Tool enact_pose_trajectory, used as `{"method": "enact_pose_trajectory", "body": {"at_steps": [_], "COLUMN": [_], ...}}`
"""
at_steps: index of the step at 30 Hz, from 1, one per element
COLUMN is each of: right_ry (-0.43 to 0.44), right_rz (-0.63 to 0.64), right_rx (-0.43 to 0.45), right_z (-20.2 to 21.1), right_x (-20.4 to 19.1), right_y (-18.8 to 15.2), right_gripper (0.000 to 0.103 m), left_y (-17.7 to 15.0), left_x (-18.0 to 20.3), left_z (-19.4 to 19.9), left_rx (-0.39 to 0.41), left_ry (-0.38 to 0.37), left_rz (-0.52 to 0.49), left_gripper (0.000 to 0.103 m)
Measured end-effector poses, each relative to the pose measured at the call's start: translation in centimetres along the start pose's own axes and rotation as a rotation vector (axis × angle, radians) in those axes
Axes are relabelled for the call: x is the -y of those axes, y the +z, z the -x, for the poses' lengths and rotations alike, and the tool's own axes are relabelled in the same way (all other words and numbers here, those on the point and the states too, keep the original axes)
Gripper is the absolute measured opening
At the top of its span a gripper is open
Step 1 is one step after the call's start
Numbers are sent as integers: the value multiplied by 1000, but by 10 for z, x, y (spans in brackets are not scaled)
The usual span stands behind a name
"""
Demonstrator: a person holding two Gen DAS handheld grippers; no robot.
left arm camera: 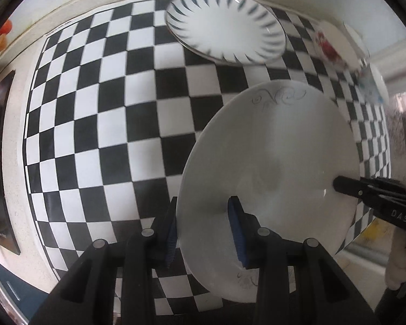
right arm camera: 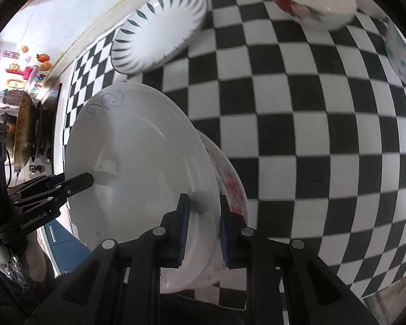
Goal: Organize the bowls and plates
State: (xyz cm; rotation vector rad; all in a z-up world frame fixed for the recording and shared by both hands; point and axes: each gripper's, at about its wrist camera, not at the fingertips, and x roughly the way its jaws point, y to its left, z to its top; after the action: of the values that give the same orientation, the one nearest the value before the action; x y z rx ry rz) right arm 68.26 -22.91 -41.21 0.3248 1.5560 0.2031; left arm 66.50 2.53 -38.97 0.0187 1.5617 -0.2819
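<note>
- Left wrist view: the white plate [left arm camera: 270, 168] is clamped at its near rim by the left gripper [left arm camera: 203, 233], above the checkered cloth [left arm camera: 108, 124]; a blue-striped plate [left arm camera: 226, 27] lies beyond.
- Right wrist view: the opposite rim is clamped by the right gripper [right arm camera: 201, 230]; a red-flowered dish [right arm camera: 230, 178] is pressed beneath the plate; a flowered bowl [right arm camera: 311, 2] is seen further off.

Large white plate [left arm camera: 270, 168]: glazed ceramic, glossy and smooth, faint grey scrollwork printed near the rim.
Blue-streaked white plate [left arm camera: 226, 25]: same glossy glaze, thin metallic-looking edge line.
Red-flowered white bowl [right arm camera: 311, 0]: shiny ceramic, printed decoration.
Black-and-white chequered table cover [left arm camera: 108, 108]: flat, smooth, matt, paper or vinyl by the look of it; cannot tell which.
Left gripper [left arm camera: 203, 233]: matt black plastic body, small dull silver metal pins, ribbed blue rubbery pads [left arm camera: 236, 233].
Right gripper [right arm camera: 203, 233]: same matt black plastic, ribbed blue pads.
</note>
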Motion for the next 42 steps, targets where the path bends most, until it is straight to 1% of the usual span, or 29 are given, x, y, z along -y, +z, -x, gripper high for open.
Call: {"method": "enact_pose_trajectory", "body": {"at_steps": [4,11,17,20,25,28,29,31,40,42], "right_ry": [-14,-41,-68,-87,-118,-148,-156,-166,-199,-239], "right_rz": [-8,16,29,28,5,-3,-3,10,20,37], "right_rx": [-11,-37,-44,-62,-114,-156,-160,-166,-215,-229], "right_z": [-5,-14,-16,-18,-22,-24,-24,-24,-30,-35], "right_x": [7,6,4,-2,-9,-13,-15,-17,-27,-32], "right_y": [-9,-14,-10,-7,-2,0,0,-1,-3,-4], "right_gripper": [22,22,22,22,23,24,24,24,24,24], "left_y": [-6,-9,-7,-8,-8,-11,-18,-21,-20,-22], "left_x": [8,11,21,22,35,39,46,50,61,63], "left_z": [-11,-22,-30,-33,-33,-33,-36,-36,-29,-25], "left_rx": [-36,-86,-99,-104,-103,-108,-108,-108,-120,-127], "left_ry": [16,42,89,95,132,136,134,135,145,137], "left_rz": [-24,-28,-39,-27,-39,-33,-30,-30,-31,-33], "left_gripper": [32,33,32,32,32,32,32,32,32,32]}}
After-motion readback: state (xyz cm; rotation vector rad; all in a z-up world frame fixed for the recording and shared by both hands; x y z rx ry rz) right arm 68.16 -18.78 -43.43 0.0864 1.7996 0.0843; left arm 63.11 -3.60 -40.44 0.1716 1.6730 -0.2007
